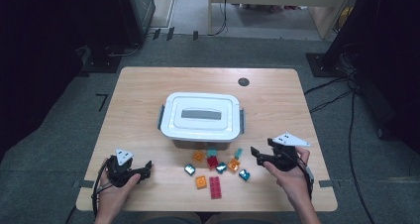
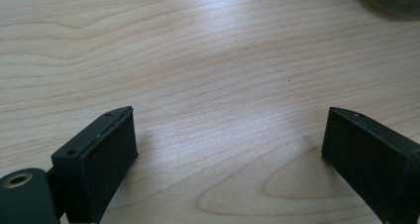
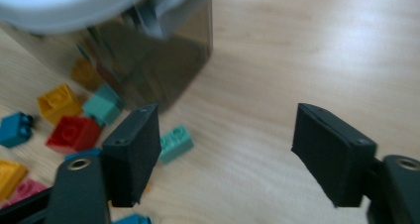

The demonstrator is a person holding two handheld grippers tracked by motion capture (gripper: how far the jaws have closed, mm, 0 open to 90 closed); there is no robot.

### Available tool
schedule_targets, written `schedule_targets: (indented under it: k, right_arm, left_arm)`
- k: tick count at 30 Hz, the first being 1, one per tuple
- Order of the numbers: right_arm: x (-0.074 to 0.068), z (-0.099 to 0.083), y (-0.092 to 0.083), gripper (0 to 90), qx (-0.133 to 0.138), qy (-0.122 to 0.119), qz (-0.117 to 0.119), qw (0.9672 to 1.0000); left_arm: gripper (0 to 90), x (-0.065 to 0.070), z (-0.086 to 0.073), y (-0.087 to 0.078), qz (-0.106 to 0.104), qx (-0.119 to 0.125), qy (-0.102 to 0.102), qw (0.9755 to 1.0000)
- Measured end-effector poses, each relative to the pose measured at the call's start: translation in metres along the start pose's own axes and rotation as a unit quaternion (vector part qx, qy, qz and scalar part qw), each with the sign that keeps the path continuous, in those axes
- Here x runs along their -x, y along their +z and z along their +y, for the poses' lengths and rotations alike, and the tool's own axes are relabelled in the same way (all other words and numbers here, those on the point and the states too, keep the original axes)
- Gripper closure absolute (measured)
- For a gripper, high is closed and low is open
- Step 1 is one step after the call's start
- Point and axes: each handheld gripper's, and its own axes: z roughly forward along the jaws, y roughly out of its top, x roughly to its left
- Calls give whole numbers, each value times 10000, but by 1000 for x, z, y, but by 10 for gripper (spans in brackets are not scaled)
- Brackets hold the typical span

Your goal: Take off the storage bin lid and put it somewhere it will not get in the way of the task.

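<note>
Toy bricks (image 1: 216, 170) loose on pale wooden table (image 1: 143, 100), lidded box (image 1: 201, 116) behind, grey carpet, both grippers gaping, empty

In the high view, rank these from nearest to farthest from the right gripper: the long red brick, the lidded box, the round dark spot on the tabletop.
From the right gripper:
1. Long red brick, toward the table's near edge, left of the gripper.
2. Lidded box, at the table's middle, beyond the loose bricks.
3. Round dark spot, near the far edge.
</note>
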Motion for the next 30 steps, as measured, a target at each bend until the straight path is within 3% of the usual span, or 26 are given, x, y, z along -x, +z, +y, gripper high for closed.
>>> schedule_targets:
  k: [5, 8, 9, 13, 17, 18, 19, 21, 22, 23, 24, 30]
  right_arm:
    - [1, 26, -5, 316, 233, -166, 224, 9993]
    - [1, 47, -3, 358, 378, -519, 523, 9966]
    - [1, 53, -1, 371, 490, -697, 668, 9941]
    - [1, 70, 6, 420, 352, -927, 906, 9909]
    - [2, 93, 14, 504, 294, -1074, 1323, 9849]
    - [0, 102, 17, 540, 357, -1182, 1590, 9795]
    - [-1, 107, 19, 547, 364, -1264, 1720, 9763]
    - [-5, 114, 23, 580, 338, -1504, 1844, 9707]
    - [-8, 119, 27, 586, 295, -1674, 1959, 9658]
    - [-8, 119, 27, 586, 295, -1674, 1959, 9658]
    - [-13, 126, 33, 599, 236, -1851, 2189, 9577]
    - [-30, 140, 58, 617, 97, -2269, 2483, 9417]
  left_arm:
    - [69, -9, 0, 0, -57, -6, 56, 10000]
    - [70, -14, 0, 0, -47, 3, 38, 10000]
    - [70, -15, 0, 0, -52, 11, 38, 10000]
    - [70, -19, 0, 0, -128, 42, -33, 9999]
    - [71, -20, 0, 0, -138, 48, -17, 9999]
    - [75, -19, 0, 0, -128, 40, -3, 9999]
    - [75, -19, 0, 0, -116, 39, 19, 9999]
    - [74, -18, 0, 0, -79, 13, 75, 9999]
    - [75, -18, 0, 0, -80, 21, 63, 9999]
    - [75, -18, 0, 0, -80, 21, 63, 9999]
    - [74, -18, 0, 0, -80, 21, 64, 9999]
    - [74, -18, 0, 0, -81, 14, 65, 9999]
